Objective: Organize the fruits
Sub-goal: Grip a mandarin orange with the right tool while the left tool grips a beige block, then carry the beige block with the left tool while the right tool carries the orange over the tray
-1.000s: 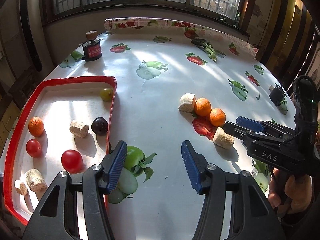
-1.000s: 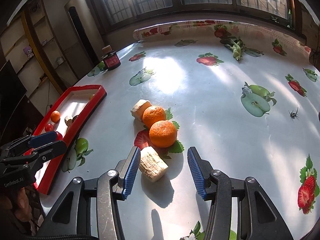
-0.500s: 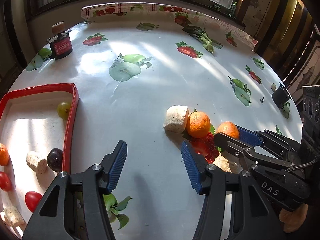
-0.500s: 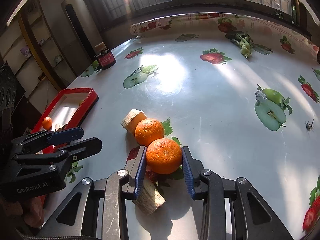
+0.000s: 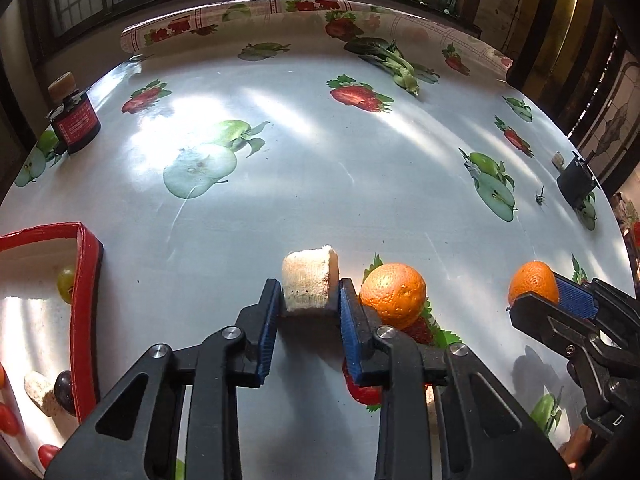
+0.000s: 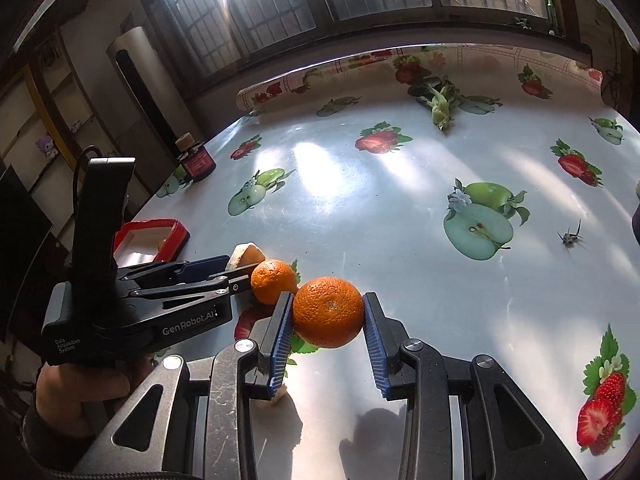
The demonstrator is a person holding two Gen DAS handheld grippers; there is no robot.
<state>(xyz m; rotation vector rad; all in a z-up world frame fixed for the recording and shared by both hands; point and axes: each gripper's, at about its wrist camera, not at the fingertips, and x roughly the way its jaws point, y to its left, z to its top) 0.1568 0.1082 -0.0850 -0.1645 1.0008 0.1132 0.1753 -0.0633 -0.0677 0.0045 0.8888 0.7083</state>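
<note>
Remaining outside the red-rimmed rectangular tray [image 5: 86, 280]: pale cut banana chunk [image 5: 308, 282] clamped by left gripper [image 5: 308, 308], whose jaws have just closed; round orange tangerine [image 6: 327, 312] clamped by right gripper [image 6: 326, 330]; a second tangerine [image 5: 392, 294] untouched mid-table.

A glossy, smooth plastic cloth [image 5: 360, 184] covers the table. The orange [image 6: 327, 312] between the right claw's [image 6: 326, 334] ribbed blue pads [image 6: 280, 332] has dimpled, slightly shiny peel; beside the left claw [image 5: 308, 320], the pale chunk [image 5: 308, 284] looks matt and rough.

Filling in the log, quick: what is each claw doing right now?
Left claw: just closed on the pale chunk.
Right claw: closed on an orange.
</note>
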